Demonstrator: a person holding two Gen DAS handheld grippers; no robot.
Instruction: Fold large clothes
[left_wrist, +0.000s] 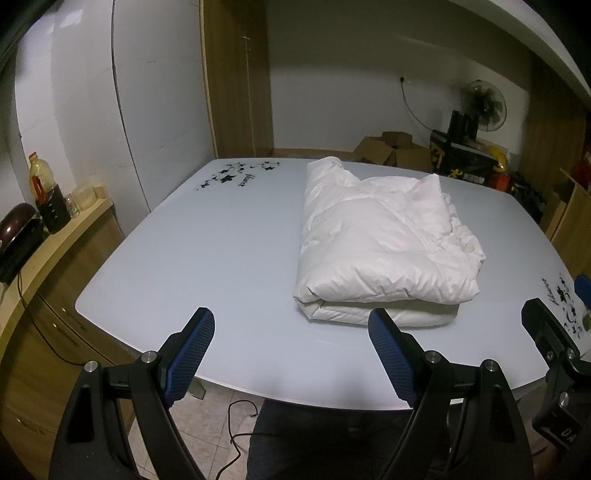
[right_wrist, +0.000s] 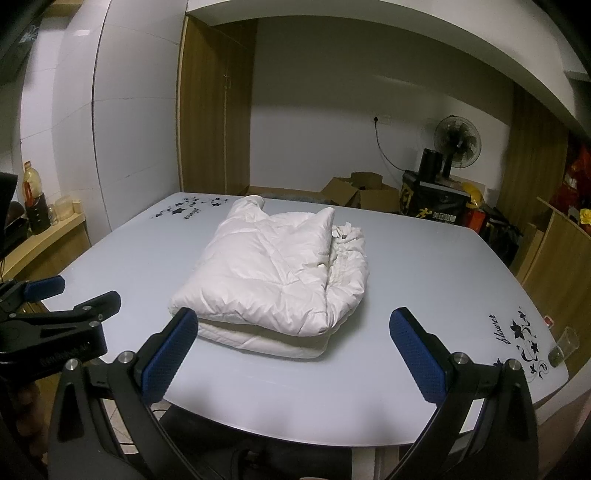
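A white padded jacket (left_wrist: 384, 243) (right_wrist: 273, 273) lies folded into a thick bundle on the pale glass table (left_wrist: 207, 258) (right_wrist: 424, 280). My left gripper (left_wrist: 291, 325) hangs open over the table's near edge, with nothing between its blue pads; its right finger stands just in front of the bundle's near left corner. My right gripper (right_wrist: 295, 325) is open too, empty, short of the bundle's front edge. The right gripper (left_wrist: 554, 332) shows at the right edge of the left wrist view, and the left gripper (right_wrist: 74, 295) at the left edge of the right wrist view.
A wooden counter (left_wrist: 55, 236) to the left carries a bottle (left_wrist: 38, 177) and jars. A small glass (right_wrist: 563, 345) stands at the table's near right corner. Cardboard boxes (right_wrist: 354, 192), a fan (right_wrist: 458, 142) and a black crate lie beyond the far edge. A person's dark trousers (left_wrist: 332, 435) show below.
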